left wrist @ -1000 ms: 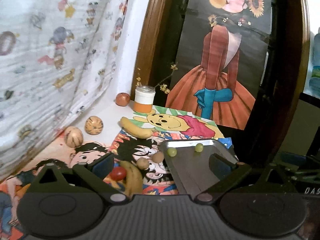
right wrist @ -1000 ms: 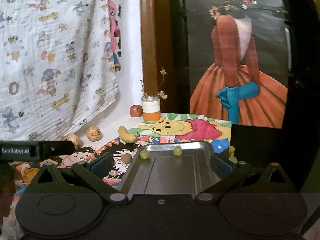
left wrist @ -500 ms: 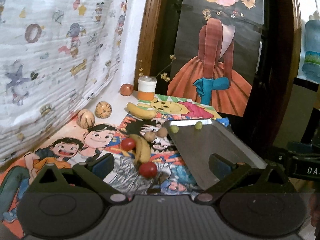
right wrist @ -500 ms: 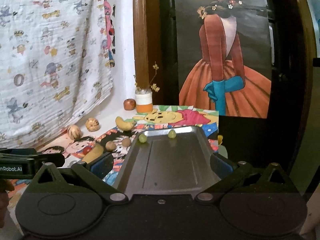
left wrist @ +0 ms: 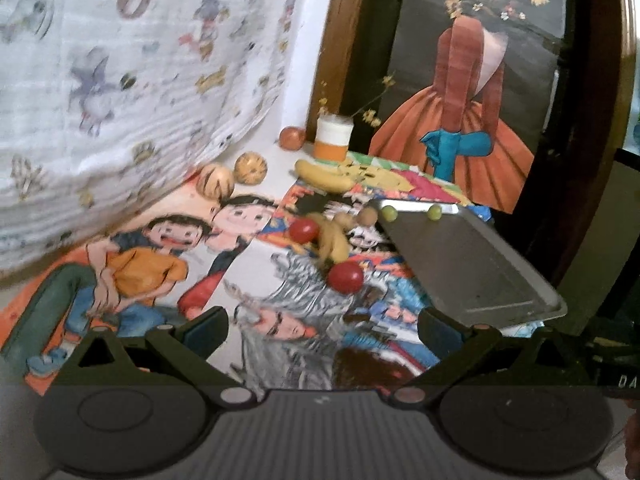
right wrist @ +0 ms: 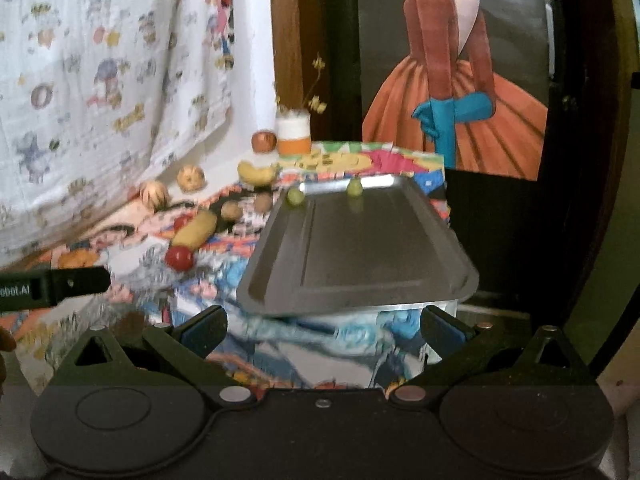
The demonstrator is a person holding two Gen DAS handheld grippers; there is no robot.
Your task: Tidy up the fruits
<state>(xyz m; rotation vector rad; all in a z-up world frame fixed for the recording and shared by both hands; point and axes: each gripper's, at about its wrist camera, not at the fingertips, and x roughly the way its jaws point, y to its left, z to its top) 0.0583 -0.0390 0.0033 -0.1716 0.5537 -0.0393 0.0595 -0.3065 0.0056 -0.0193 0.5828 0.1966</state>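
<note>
Both tongs (left wrist: 322, 326) (right wrist: 324, 326) hung spread, empty; I'd aimed at tray (right wrist: 360, 240), w/ two grapes (right wrist: 296, 196) only.

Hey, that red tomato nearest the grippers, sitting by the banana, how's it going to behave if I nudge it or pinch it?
The red tomato looks round and smooth, so a nudge would probably roll it across the flat printed mat. Its glossy skin suggests it may slip between the fingers unless gripped at its widest part. It is likely soft, so a hard squeeze could bruise it. It touches the banana, which may block rolling that way.
</note>
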